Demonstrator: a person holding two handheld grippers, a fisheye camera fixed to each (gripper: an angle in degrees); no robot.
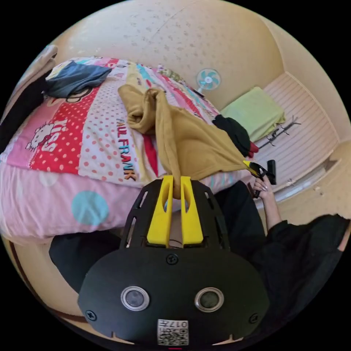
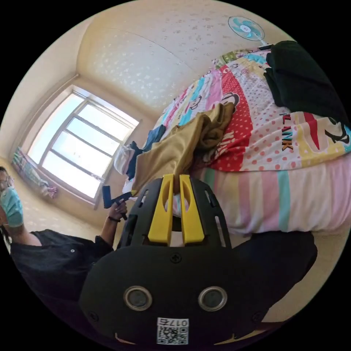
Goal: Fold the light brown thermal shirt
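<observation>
The light brown thermal shirt (image 1: 190,142) hangs stretched above the bed edge, its far end bunched on the patterned bedspread (image 1: 84,146). My left gripper (image 1: 177,182) is shut on one pinched edge of it. In the left gripper view the other gripper (image 1: 252,166) holds the shirt's far corner. From the right gripper view, the shirt (image 2: 175,150) rises from my right gripper (image 2: 176,181), shut on the cloth, and the left gripper (image 2: 126,196) pinches its other corner.
A dark blue garment (image 1: 75,78) lies at the bed's far side and a black garment (image 2: 299,82) on the near side. A small fan (image 1: 208,78) stands by the wall. The person in black (image 1: 299,241) stands beside the bed, near a window (image 2: 76,150).
</observation>
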